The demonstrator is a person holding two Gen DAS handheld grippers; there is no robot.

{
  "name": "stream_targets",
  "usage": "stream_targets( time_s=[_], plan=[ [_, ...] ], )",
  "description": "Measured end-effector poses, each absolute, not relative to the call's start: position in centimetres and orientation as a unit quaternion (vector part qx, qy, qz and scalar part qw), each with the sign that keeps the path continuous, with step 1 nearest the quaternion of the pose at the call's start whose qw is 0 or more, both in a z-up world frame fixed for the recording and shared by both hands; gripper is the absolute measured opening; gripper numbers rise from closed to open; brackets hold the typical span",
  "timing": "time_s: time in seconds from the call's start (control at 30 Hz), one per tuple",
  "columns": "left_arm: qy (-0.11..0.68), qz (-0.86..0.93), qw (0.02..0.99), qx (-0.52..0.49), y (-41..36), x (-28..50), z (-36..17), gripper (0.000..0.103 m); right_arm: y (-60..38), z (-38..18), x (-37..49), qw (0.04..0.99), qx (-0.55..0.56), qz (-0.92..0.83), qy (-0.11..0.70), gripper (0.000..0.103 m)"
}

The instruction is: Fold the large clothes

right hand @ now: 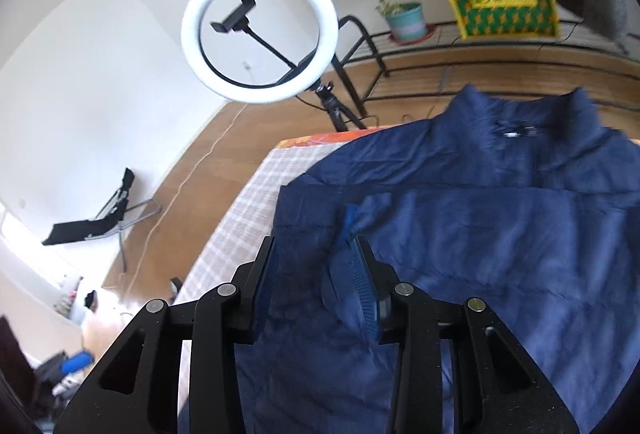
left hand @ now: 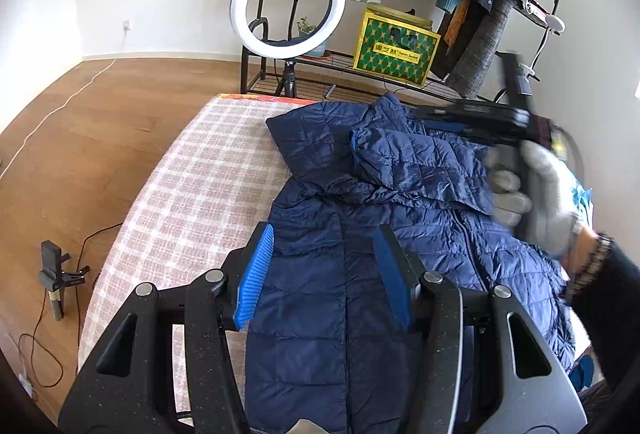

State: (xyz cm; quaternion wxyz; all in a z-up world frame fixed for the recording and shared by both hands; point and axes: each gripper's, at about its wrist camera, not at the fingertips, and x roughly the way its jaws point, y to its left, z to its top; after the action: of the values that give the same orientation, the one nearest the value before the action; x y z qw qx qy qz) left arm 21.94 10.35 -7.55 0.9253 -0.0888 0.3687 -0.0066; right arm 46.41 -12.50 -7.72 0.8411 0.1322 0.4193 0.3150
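Lying front-up on the pink-and-white checked bed cover (left hand: 192, 170), the navy quilted puffer jacket (left hand: 340, 274) has one sleeve folded across its chest, collar toward the white ring light (left hand: 287, 4). Left gripper (left hand: 324, 274) hovers above the jacket body, jaws wide apart, holding nothing. Right gripper (right hand: 316, 282), in a grey-gloved hand (left hand: 540, 194), is partly open over the sleeve cuff; grip unclear through blur.
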Motion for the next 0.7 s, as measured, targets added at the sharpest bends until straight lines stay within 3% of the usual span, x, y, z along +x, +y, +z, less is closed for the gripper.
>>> stream_targets(
  time_s=[0.7],
  plan=[
    [0.312,0.01,0.95,0.008,4.7,15.3,-5.9,0.054,-24.3,2.1,25.3,0.916,0.043,0.174,0.36,0.036]
  ],
)
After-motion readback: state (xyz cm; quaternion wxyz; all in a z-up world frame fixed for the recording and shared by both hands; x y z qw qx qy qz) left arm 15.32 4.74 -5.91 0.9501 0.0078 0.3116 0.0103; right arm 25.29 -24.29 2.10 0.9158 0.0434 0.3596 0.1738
